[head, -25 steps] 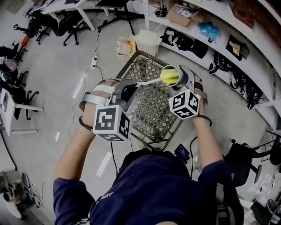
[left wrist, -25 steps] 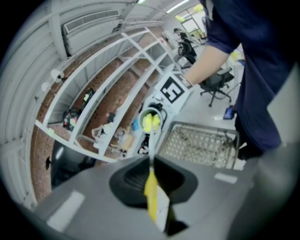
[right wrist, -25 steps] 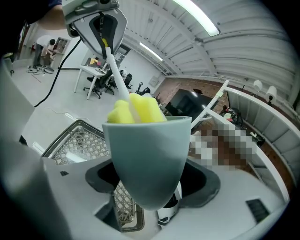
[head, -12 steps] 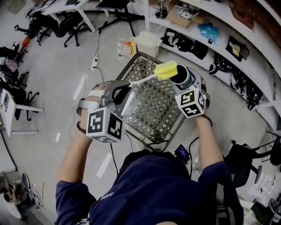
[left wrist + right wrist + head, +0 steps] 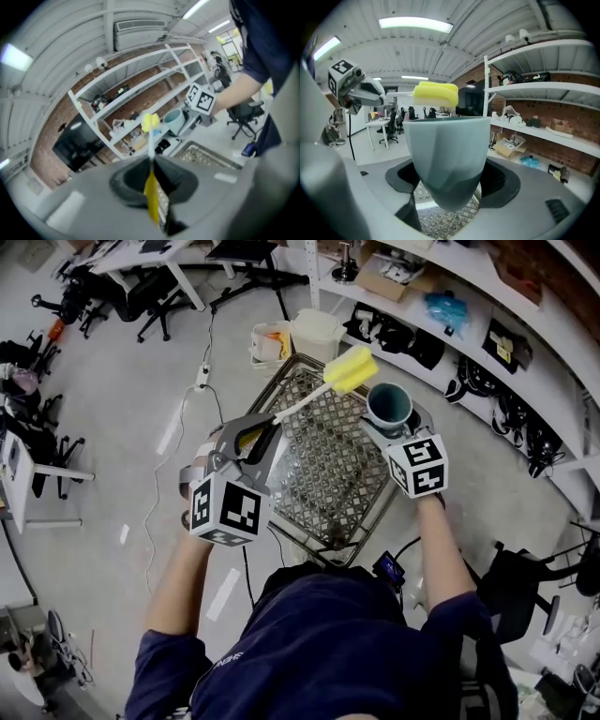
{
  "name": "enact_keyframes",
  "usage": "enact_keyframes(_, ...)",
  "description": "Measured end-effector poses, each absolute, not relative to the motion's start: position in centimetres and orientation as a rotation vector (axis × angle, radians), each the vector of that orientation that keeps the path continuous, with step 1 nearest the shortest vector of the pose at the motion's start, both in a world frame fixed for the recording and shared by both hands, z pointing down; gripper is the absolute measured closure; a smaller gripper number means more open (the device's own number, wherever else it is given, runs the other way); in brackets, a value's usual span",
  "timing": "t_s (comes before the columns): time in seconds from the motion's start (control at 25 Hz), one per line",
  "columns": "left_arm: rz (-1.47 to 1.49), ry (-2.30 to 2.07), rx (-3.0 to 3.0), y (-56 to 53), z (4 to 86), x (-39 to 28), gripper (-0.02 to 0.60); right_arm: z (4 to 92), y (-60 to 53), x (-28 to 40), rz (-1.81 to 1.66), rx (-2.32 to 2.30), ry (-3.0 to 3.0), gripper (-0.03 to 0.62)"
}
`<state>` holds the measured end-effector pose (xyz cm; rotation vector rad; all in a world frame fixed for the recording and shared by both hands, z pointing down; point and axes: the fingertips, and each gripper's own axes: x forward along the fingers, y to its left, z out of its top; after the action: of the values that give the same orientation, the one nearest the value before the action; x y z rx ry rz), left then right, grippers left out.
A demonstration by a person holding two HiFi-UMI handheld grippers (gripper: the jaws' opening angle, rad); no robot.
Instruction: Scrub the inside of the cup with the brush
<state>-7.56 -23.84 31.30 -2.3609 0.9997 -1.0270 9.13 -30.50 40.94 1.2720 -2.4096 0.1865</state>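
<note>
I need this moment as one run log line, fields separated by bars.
left claw: shut on brush | right claw: shut on cup | brush: outside cup, near rim

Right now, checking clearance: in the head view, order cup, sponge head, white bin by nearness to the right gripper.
1. cup, held in the right gripper.
2. sponge head, just up-left of the cup.
3. white bin, on the floor farther ahead.

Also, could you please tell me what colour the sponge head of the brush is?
Bright yellow. The brush head shows best in the head view.
</note>
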Motion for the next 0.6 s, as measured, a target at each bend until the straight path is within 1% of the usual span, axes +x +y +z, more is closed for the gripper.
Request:
enact_keyframes(0.28,-0.997,1.098,-2.43,-24.6,33.7,-7.4,0.552,39.4,-30.0,9.2,0.338,1.305,-2.539,0.233)
enact_keyframes(0.6,-0.917,1.184,-2.535,-25.4,35.3,-6.8,0.552,37.2,-29.0,7.7,0.485,1.239,-2.672,0.233)
